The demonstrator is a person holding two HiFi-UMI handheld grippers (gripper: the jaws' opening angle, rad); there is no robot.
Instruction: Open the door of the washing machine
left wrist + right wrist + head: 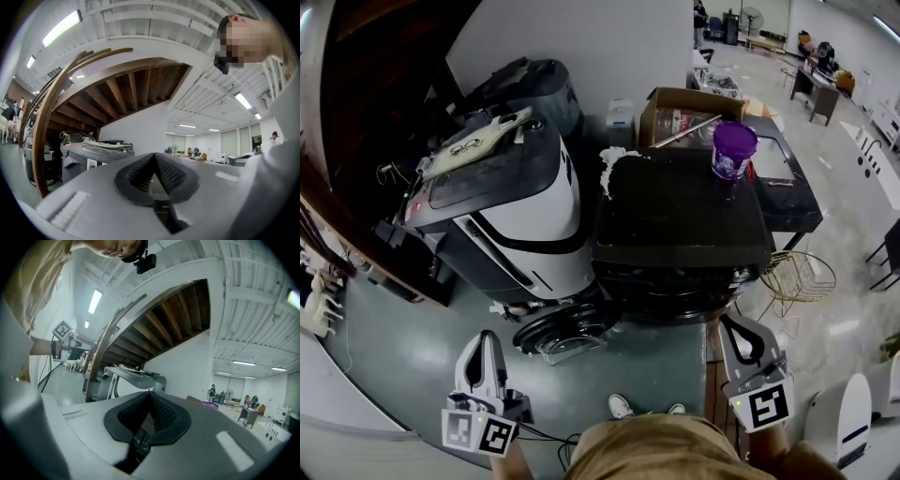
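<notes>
Left gripper (154, 158): jaws clenched, ribbed pads (169, 174) pressed flat together, nothing between them. Right gripper (149, 395): same, pads (161, 411) closed on each other and empty. Both point roughly level, and neither touches anything.

In the head view the left gripper (487, 345) sits low left over the green floor (394, 347), and the right gripper (732, 325) sits low right, close to the front right corner of the washing machine (680, 211).

The washing machine is the black front-loader at centre, with a flat black top. Its door (564, 336) is the round one with a clear bowl, low at the front left corner. It looks swung out from the front, between the two grippers and apart from both.

- On top at the rear right is a purple tub (734, 150).
- Behind it is an open cardboard box (684, 108) with a metal rod across it.
- Touching the machine's left side is a white and grey machine (520, 211), tilted, with a board and glasses (467, 147) on its lid.
- To the right on the floor is a gold wire basket (799, 277).
- The person's shoes (621, 406) are at bottom centre.
</notes>
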